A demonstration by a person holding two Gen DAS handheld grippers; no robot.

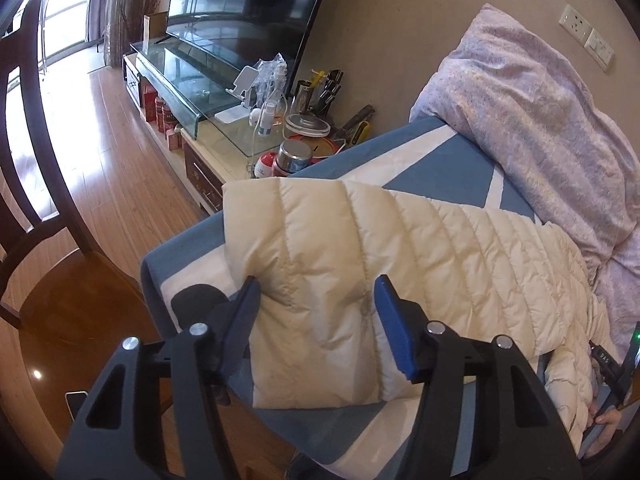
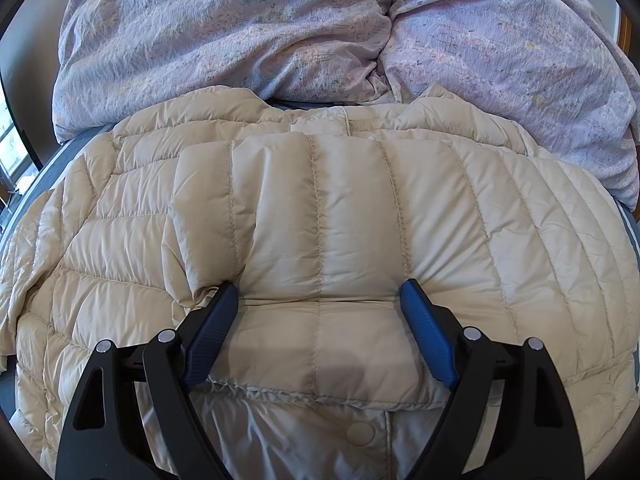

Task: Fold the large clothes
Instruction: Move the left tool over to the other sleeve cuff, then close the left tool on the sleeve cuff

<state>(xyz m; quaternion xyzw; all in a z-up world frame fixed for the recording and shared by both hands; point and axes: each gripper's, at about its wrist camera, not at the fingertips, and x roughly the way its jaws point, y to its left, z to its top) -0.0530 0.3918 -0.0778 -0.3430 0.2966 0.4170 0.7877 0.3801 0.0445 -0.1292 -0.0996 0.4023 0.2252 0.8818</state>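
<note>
Blue-and-white bedding (image 1: 436, 152) covers the bed, with a rumpled lilac duvet (image 2: 224, 28) heaped along its far side. Across the bed, up against the duvet, lies the task's garment, a cream quilted down jacket (image 2: 520, 216), spread wide, with a sleeve or side panel already laid over its middle. Beside the bed in the left wrist view stand a glass-topped TV cabinet (image 1: 224, 120) crowded with bottles and tins, and a dark wooden chair (image 1: 36, 184).

Judging by how things lie, the folding is under way: each tool is taking hold of the jacket for the next fold. The left gripper (image 1: 316, 284) straddles the jacket's end near the bed's corner; its jaws are half closed and the padding bulges between them, though whether the pads already bite is hard to tell from this angle. The right gripper (image 2: 320, 288) has its jaws spread wide around the cuffed end of the folded-over panel, the blue fingers (image 2: 424, 320) dented into the puffy fabric on both sides.

The next move probably calls for both grips to close firmly on the slippery, springy shell, then lift and carry together so the layers do not slide apart.
</note>
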